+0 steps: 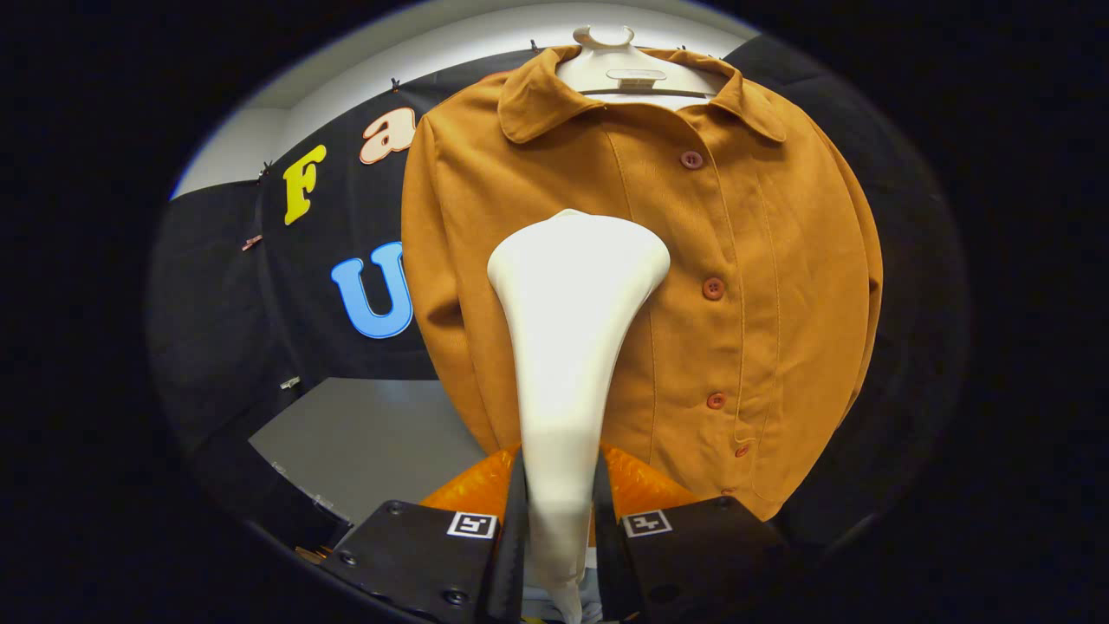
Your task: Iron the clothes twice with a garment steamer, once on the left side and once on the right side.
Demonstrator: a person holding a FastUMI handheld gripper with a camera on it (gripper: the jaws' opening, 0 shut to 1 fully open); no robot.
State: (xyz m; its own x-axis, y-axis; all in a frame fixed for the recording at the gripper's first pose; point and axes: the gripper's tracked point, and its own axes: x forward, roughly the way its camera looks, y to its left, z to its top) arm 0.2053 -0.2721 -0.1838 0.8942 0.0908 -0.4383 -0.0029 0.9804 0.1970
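An orange-brown button-up jacket (745,286) hangs on a white hanger (625,74) against the black booth wall, facing me. My gripper (559,529) is shut on the white garment steamer (572,295), both fingers pressing its handle. The steamer rises from between the fingers, and its wide head lies over the jacket's left half, level with the chest, left of the row of red buttons (713,289). Whether the head touches the cloth I cannot tell. The steamer hides the jacket's middle-left panel.
A grey tabletop (364,442) lies below and to the left of the jacket. The jacket's left sleeve (433,286) hangs straight down beside the steamer. The black cloth wall stands close behind everything.
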